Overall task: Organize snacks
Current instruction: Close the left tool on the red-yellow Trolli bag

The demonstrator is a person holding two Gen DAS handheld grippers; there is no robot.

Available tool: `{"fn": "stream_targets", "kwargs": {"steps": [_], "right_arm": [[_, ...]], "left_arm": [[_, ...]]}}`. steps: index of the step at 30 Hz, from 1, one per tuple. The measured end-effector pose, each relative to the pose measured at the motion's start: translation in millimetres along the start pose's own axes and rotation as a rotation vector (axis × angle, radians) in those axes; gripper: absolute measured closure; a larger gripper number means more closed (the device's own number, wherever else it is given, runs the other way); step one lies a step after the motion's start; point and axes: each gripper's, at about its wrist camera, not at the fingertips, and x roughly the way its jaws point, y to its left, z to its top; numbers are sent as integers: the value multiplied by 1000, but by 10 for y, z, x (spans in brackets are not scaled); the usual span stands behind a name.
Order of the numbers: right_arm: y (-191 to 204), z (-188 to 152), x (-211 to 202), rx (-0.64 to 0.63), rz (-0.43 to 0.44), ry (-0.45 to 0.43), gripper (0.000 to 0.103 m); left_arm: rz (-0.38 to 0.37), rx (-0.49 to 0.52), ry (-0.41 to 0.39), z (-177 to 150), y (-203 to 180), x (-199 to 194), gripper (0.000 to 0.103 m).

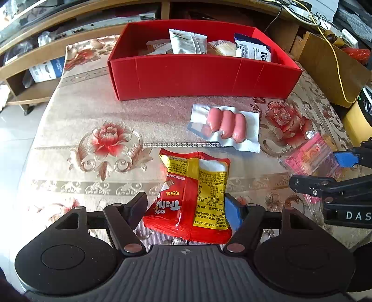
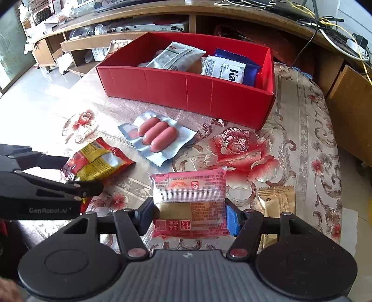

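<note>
My left gripper point(image 1: 186, 209) is shut on a red and yellow snack bag point(image 1: 193, 195), which also shows in the right wrist view point(image 2: 97, 162). My right gripper point(image 2: 189, 215) is shut on a pink snack packet point(image 2: 189, 197), seen at the right of the left wrist view point(image 1: 309, 158). A sealed pack of three sausages point(image 1: 226, 125) lies on the table between the grippers and the red box point(image 1: 202, 76); it also shows in the right wrist view point(image 2: 158, 136). The red box point(image 2: 186, 90) holds several snack packets.
A gold packet point(image 2: 276, 202) lies on the floral tablecloth point(image 2: 244, 151) to the right of my right gripper. A wooden shelf unit point(image 2: 162, 21) with cables stands behind the table. The table's left edge point(image 1: 44, 130) drops to a tiled floor.
</note>
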Motion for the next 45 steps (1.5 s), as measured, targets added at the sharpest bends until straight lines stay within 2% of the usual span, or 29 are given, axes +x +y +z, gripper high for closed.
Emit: {"fn": "stream_targets", "kwargs": {"steps": [6,10,11,12,15,16,22,29,39,45], "right_arm": [[2,-32,43,-8,11,31,42],[15,-6,24,-9,19,31,42],[22,11,19,-10,19,30,42],[29,32,5,-10,19,28,42],[63,113,-51,-11,28,3,42],[68,125,-62,-13,28,-2,42],[85,133,-36,-12,20,8,42],[98,140,-95,-13,33,-7,42],[62,136,-242,-19,67,-52,42],[7,233,-283,-4,84,-80,42]], "left_arm": [[32,43,27,-43,-88,57,26],[67,60,28,-5,-126,137,12],[77,57,30,12,-125,154,12],[76,51,36,21,-117,158,14],[60,70,47,47,-159,114,32],[61,87,40,31,-179,108,33],[51,100,-7,-65,-165,87,34],[67,72,5,-46,-152,71,33],[152,91,16,-42,-253,42,35],[126,68,34,-9,-254,21,39]]}}
